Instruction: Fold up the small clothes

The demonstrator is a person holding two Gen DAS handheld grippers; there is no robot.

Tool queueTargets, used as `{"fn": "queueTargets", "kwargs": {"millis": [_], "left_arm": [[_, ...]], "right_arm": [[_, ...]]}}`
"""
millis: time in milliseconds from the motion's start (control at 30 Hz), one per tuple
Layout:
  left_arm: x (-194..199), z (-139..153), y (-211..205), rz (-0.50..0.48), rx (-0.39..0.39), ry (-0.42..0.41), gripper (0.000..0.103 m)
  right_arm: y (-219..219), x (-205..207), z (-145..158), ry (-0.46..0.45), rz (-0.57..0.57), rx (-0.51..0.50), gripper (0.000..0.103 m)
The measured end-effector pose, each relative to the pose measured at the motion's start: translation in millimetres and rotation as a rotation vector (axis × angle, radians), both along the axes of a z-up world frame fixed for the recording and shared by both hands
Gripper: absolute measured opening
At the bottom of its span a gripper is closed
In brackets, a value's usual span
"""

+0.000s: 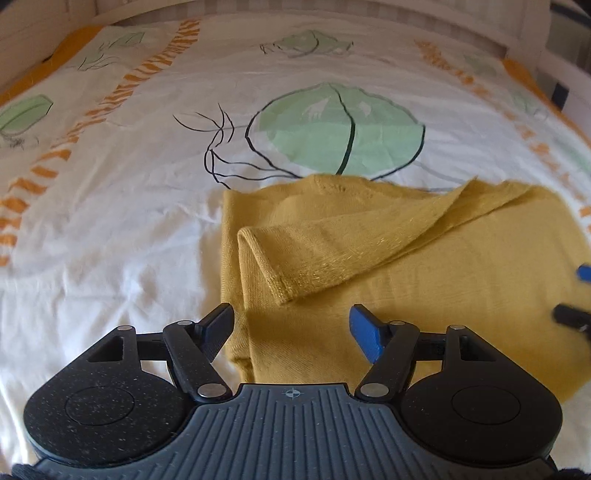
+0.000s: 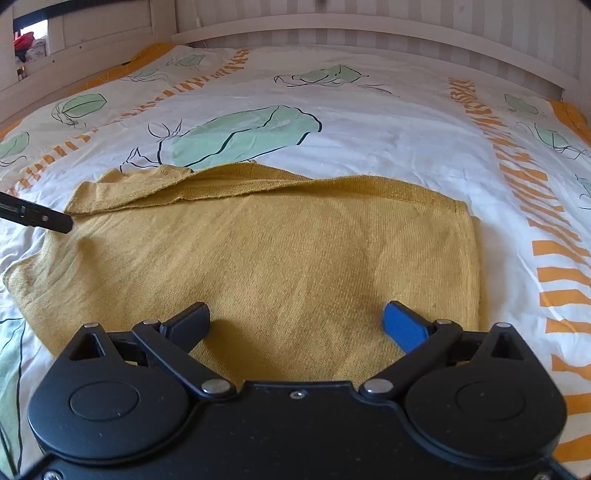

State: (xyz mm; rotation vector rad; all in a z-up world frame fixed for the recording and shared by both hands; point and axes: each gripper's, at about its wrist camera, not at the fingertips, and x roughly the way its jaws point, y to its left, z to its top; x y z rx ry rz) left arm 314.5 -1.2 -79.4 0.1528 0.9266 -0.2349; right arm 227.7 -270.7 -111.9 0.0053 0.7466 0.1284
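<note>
A: Where is the garment?

B: A mustard-yellow knit sweater lies flat on the bed, on a white duvet cover printed with green leaves and orange stripes. In the left wrist view the same sweater fills the lower right part of the cover.

A: Is it folded at all?

B: Partly. One sleeve is laid diagonally across the body, its cuff ending near the sweater's left edge. In the right wrist view that sleeve runs along the far edge of the garment.

A: And the left gripper?

B: The left gripper hangs over the near left part of the sweater, just short of the cuff. Its jaws stand wide apart, one black finger and one blue, with nothing between them but the knit below.

A: The right one?

B: The right gripper is over the near edge of the sweater's body, jaws spread wide too, gripping nothing. Its fingertips show blurred at the right edge of the left wrist view.

A: Anything else?

B: A white slatted bed frame runs behind the bed.
</note>
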Motion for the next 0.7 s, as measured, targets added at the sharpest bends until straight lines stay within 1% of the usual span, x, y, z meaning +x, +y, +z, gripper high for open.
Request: {"fn": "queueTargets", "kwargs": {"millis": [33,100,200,333,467,600,700], "left_arm": [[4,-4,-2,-0.004,0.023,0.007,0.067],[10,-9,-4,-0.004,0.040,0.005,0.068],[22,-9,-3,0.019,0.036,-0.009,0.068],[47,-4,-5,0.059,0.027,-0.028,0.068],[74,-5,-2,0.124,-0.004,-0.014,0.068],[94,-10,7,0.192,-0.046,0.017,0.068],[100,-10,13,0.228,-0.069,0.023,0.068]], "right_arm": [[-2,0,1,-0.002,0.000,0.011,0.101],[-5,2,4,-0.007,-0.003,0.035,0.101],[-8,5,6,-0.011,-0.005,0.056,0.101],[-11,7,7,-0.009,-0.007,0.073,0.101],[-15,8,6,0.007,-0.016,0.105,0.101],[-14,10,4,0.017,-0.018,0.093,0.101],[-13,10,3,0.019,-0.018,0.088,0.102]]}}
